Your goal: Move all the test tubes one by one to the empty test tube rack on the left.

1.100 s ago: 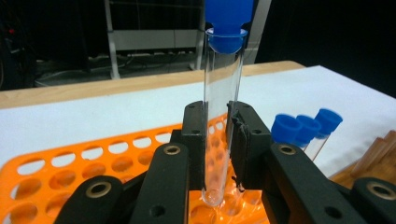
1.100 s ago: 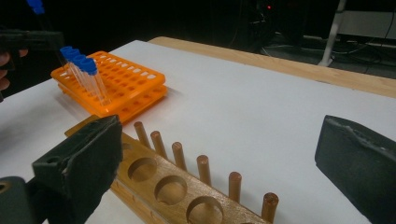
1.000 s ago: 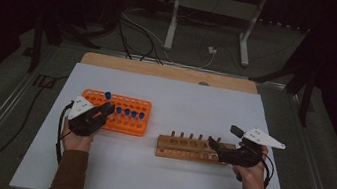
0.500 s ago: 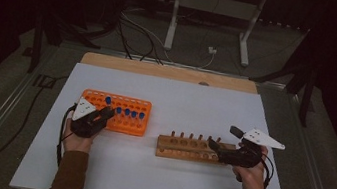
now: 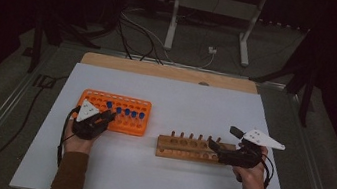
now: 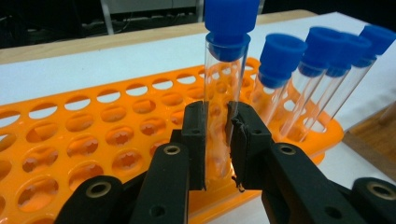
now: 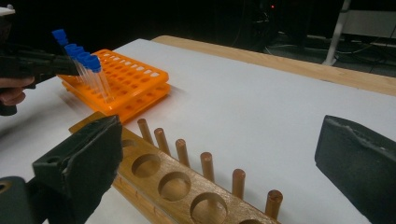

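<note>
Left tool [image 6: 217, 140] is being pressed onto a blue-capped test tube [image 6: 223, 88] standing in the orange rack [image 5: 125, 118]. Right tool [image 7: 219, 163] is being held spread over the wooden peg block [image 5: 189, 148] on the bench [image 5: 180, 101]. Block holes are showing empty in the right gripper view; transfers are judged outstanding.

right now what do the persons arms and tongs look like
Both forearms wear brown long sleeves. Each hand carries black plastic tongs: the left tongs have blocky black jaws with silver rivets, the right tongs have thick dark pads. A pale grey three-cornered plate tops each, and a black cable trails back.
</note>
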The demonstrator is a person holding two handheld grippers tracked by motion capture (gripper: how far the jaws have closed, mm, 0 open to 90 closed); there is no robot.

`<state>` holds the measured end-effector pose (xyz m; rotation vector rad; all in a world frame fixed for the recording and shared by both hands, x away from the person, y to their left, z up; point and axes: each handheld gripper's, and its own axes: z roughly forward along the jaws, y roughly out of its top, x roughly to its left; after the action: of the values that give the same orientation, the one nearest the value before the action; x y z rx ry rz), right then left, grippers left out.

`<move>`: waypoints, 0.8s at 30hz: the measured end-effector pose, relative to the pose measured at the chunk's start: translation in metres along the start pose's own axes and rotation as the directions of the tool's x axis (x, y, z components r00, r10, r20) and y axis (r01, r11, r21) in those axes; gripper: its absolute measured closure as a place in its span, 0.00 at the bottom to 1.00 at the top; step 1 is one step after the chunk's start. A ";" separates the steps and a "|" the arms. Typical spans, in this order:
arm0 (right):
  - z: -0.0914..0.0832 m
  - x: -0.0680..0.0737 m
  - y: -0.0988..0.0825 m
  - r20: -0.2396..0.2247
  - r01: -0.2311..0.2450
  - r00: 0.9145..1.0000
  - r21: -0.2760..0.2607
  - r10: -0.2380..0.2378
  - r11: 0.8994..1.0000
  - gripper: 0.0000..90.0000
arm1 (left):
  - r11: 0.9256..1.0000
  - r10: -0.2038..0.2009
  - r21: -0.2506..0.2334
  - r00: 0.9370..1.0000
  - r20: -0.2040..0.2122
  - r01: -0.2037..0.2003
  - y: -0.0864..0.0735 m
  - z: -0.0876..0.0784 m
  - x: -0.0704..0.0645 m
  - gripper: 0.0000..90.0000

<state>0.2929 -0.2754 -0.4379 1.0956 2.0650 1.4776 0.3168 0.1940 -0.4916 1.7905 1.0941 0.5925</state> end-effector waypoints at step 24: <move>0.001 0.001 -0.002 -0.006 0.003 1.000 0.010 -0.003 1.000 0.01 | 0.995 0.035 0.095 0.999 -0.022 -0.033 -0.003 0.006 -0.004 0.87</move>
<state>0.2925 -0.2741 -0.4400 1.0924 2.0797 1.4722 0.3181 0.1879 -0.4973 1.8912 1.1263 0.5927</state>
